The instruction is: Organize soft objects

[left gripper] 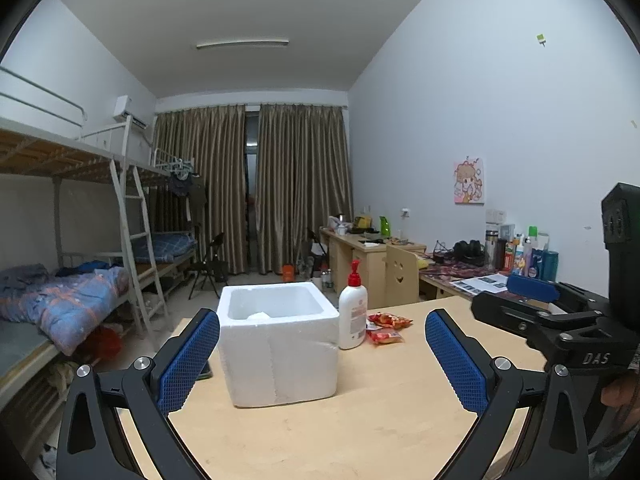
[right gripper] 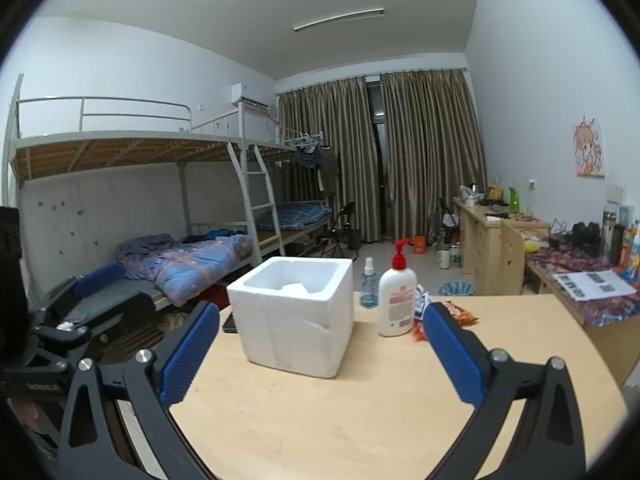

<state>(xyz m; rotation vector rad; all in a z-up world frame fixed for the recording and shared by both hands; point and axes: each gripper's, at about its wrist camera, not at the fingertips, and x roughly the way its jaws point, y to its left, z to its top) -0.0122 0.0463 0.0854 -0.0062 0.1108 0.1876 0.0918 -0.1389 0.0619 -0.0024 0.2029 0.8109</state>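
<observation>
A pale wooden table (left gripper: 400, 420) carries a white foam box (left gripper: 278, 340), open-topped, near its far left edge. Just right of the box stands a white lotion bottle (left gripper: 353, 314) with a red pump, then red snack packets (left gripper: 386, 328) lying flat. Left gripper (left gripper: 322, 364) and right gripper (right gripper: 322, 354) both hover spread wide, empty.

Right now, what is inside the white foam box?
The white foam box shows white inner walls and a raised white lump at the back. Its near wall hides the floor.
</observation>
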